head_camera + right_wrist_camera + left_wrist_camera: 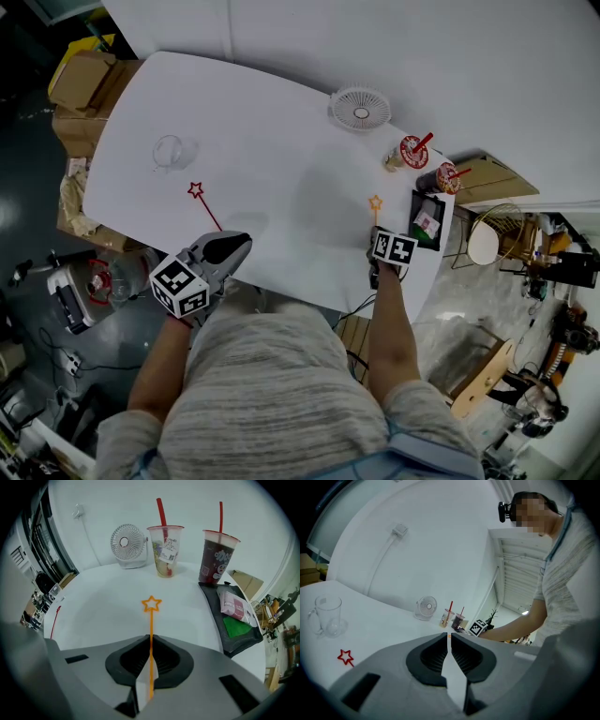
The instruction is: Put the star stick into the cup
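A clear glass cup point(169, 152) with a handle stands on the white table point(281, 141) at the far left; it also shows in the left gripper view point(328, 616). A red star stick point(202, 202) lies flat between the cup and my left gripper point(230, 246). That gripper point(449, 636) hovers over the table's near edge, shut, with nothing between its jaws. My right gripper point(150, 639) is shut on an orange star stick point(151, 604), whose star end point(375, 202) points away from me over the table's right side.
A small white fan point(360, 108) sits at the table's far edge. Two lidded drinks with red straws point(411, 152) point(442, 178) stand at the right, with a black tray point(428, 220) of packets just before them. Cardboard boxes point(80, 80) stand off the table's left end.
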Tool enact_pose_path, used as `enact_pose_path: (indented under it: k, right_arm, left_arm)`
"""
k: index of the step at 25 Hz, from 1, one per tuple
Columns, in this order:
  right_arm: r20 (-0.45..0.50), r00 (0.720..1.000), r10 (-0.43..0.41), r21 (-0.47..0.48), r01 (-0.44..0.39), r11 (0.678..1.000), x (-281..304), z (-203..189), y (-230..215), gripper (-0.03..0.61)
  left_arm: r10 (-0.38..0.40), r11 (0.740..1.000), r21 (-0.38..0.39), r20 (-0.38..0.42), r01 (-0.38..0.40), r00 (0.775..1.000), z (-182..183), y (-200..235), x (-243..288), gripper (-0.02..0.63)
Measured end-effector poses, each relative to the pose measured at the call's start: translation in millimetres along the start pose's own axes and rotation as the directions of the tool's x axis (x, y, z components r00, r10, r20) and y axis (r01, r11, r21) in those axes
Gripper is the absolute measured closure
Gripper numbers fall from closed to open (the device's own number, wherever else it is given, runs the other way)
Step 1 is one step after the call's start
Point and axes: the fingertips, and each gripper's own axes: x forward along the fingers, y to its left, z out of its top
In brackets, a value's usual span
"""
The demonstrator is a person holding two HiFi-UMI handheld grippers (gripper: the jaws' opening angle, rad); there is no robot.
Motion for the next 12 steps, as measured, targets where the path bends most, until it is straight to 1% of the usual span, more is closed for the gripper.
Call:
enact_pose_path:
  k: [6, 9, 12]
  right_arm:
    - [0.004, 1.000, 0.004, 0.009, -0.004, 1.000, 0, 1, 1, 0.558]
    - [0.028, 0.999, 0.026, 0.011, -0.026, 1.000, 0, 8, 9, 0.558]
    - [0.070, 0.995, 0.065, 0.013, -0.066, 0.998, -2, 21, 22, 0.558]
  left_arm:
    - [0.011, 1.000, -0.002, 0.007, -0.011, 1.000, 0, 1, -4, 0.594]
    - [0.018, 1.000, -0.002, 0.013, -0.018, 1.000, 0, 3, -8, 0.594]
    - [0.025, 1.000, -0.002, 0.020, -0.025, 0.999, 0, 3, -11, 0.594]
